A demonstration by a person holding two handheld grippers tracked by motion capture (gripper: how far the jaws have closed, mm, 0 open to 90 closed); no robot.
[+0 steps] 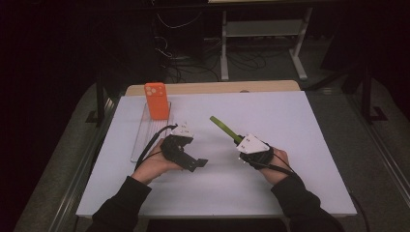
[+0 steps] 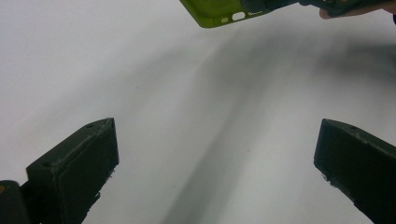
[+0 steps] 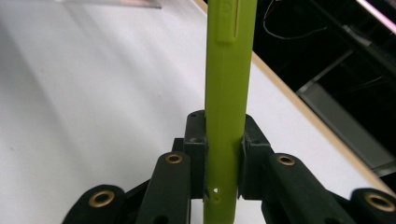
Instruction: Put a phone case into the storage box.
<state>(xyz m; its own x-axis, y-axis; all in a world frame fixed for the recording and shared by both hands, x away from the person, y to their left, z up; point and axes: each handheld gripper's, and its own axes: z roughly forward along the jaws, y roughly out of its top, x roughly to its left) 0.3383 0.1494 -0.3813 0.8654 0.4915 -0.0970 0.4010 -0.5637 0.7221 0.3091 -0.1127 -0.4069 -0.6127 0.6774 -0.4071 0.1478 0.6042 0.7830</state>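
We hold the green phone case edge-on in the right tongs, clamped by its sides and lifted off the bench. The left tongs wait wide open, empty. Next — we judge — it goes to the clear rack beside the orange case, slotted upright.

On the table, a clear rack lies along the left edge, with a phone case standing upright at its far end. The left gripper sits just right of the rack. The right gripper, near the middle, clamps a second phone case edge-on, slanting toward the far-left corner.
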